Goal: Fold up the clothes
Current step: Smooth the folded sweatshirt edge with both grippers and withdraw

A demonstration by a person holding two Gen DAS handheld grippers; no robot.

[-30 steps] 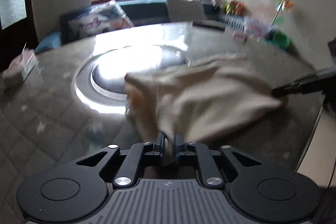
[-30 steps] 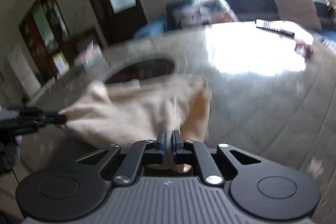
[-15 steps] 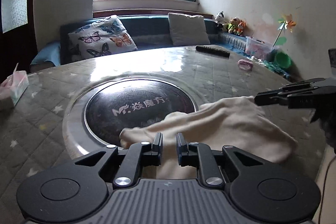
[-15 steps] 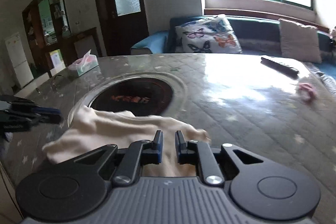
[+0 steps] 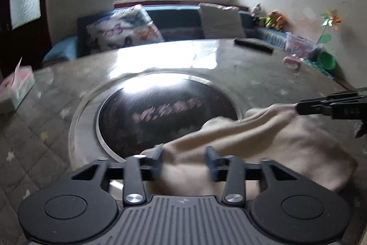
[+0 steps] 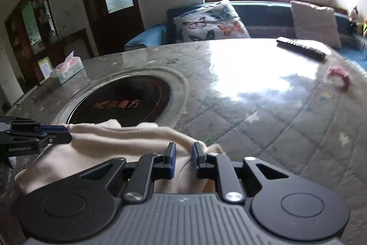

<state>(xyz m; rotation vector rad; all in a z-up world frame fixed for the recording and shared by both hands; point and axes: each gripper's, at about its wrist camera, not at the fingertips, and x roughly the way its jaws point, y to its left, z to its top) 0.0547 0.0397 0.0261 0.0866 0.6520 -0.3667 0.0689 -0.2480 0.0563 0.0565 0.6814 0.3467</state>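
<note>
Table (image 5: 263, 75) (quilted): cream garment (image 5: 286, 144) lying.

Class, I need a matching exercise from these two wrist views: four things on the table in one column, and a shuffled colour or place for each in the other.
Things:
1. garment
2. tissue box
3. remote control
4. induction hob

Descriptions:
A. black and long, at the table's far side near the sofa
B. cream, lying between the two grippers
C. round, dark and glossy, set into the tabletop
D. near the table's left edge, tissue sticking up

Pairs: 1-B, 2-D, 3-A, 4-C
</note>
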